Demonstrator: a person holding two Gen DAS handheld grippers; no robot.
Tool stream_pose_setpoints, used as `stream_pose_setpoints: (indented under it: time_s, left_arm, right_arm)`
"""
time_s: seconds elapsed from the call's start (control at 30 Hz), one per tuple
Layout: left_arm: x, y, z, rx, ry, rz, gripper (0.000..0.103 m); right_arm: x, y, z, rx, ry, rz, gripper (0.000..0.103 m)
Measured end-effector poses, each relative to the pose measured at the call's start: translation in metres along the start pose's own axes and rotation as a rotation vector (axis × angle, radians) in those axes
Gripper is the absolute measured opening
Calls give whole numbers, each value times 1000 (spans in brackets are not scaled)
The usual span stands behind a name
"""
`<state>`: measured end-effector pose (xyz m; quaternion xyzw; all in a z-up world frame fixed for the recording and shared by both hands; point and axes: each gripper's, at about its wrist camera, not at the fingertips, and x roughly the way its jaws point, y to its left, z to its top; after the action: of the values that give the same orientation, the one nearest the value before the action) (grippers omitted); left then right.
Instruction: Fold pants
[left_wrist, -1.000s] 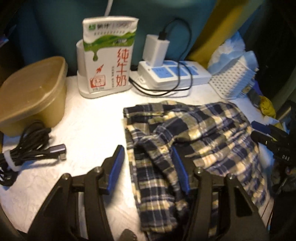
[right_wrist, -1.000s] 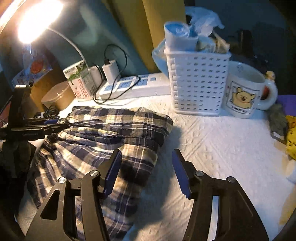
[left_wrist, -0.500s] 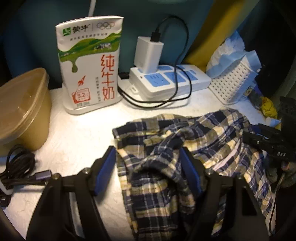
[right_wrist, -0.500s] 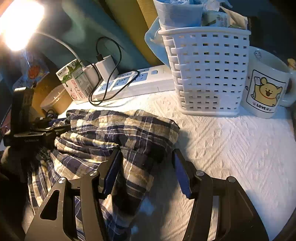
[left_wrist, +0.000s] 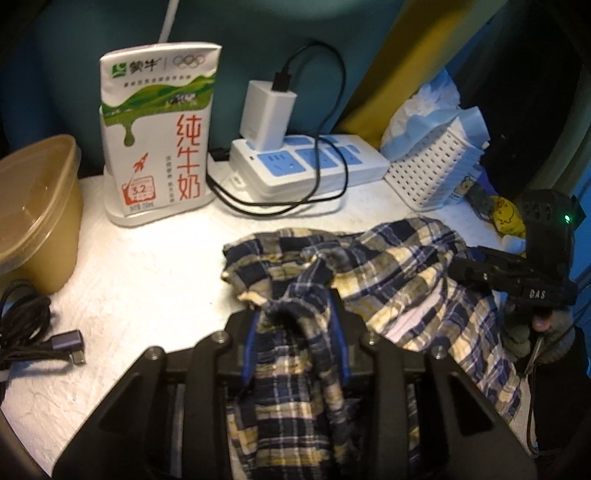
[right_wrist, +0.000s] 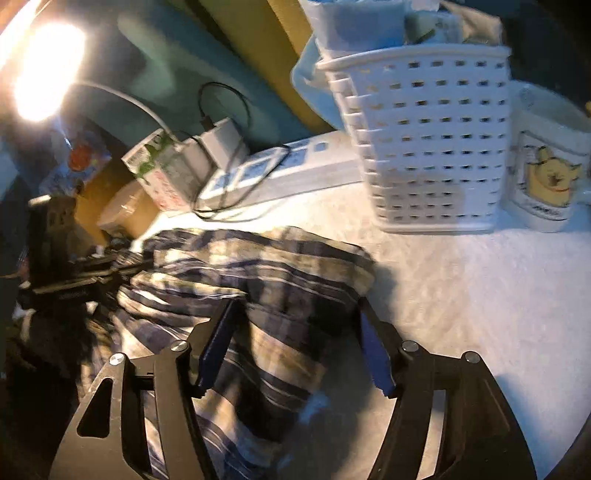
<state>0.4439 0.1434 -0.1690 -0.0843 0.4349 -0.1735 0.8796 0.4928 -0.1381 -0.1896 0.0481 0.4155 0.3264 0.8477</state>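
The plaid pants (left_wrist: 388, 266), navy, yellow and white, lie crumpled on the white table (left_wrist: 140, 280). My left gripper (left_wrist: 295, 314) is shut on a bunched fold of the pants at their left side. My right gripper (right_wrist: 295, 325) is open, its fingers on either side of the pants' (right_wrist: 266, 273) right part. The right gripper also shows in the left wrist view (left_wrist: 480, 273) at the pants' right edge. The left gripper shows in the right wrist view (right_wrist: 92, 273) at the far left. The right wrist view is blurred.
Behind the pants stand a milk carton (left_wrist: 159, 136), a power strip (left_wrist: 306, 162) with charger and black cable, and a white basket (right_wrist: 424, 136). A tan lidded tub (left_wrist: 33, 210) and a coiled cable (left_wrist: 33, 332) lie left. A bear mug (right_wrist: 546, 166) stands right.
My left gripper has closed on a fold of the pants. My right gripper has moved forward so that the pants now lie between its open fingers.
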Motion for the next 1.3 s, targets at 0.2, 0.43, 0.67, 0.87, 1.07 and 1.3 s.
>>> stream_pose_setpoints:
  time_s: [0.2, 0.43, 0.67, 0.87, 1.07, 1.3]
  left_arm:
    - [-28, -7, -2, 24, -74, -9, 26]
    - [-83, -35, -11, 125, -201, 62, 23]
    - [-158, -57, -24, 139, -358, 74, 23]
    - [-215, -79, -38, 176, -478, 103, 23]
    - [-279, -91, -60, 177, -602, 136, 23]
    - [-367, -94, -102, 187, -722, 176, 23]
  right_arm:
    - [-15, 36, -4, -108, -56, -69, 16]
    - [-76, 100, -7, -272, -211, -169, 16]
    - [-139, 156, -15, -382, -340, -198, 16]
    - [-189, 198, -30, -461, -441, -206, 16]
    - [-227, 248, -46, -546, -538, -207, 16]
    - [-262, 305, -71, -625, -635, -153, 16]
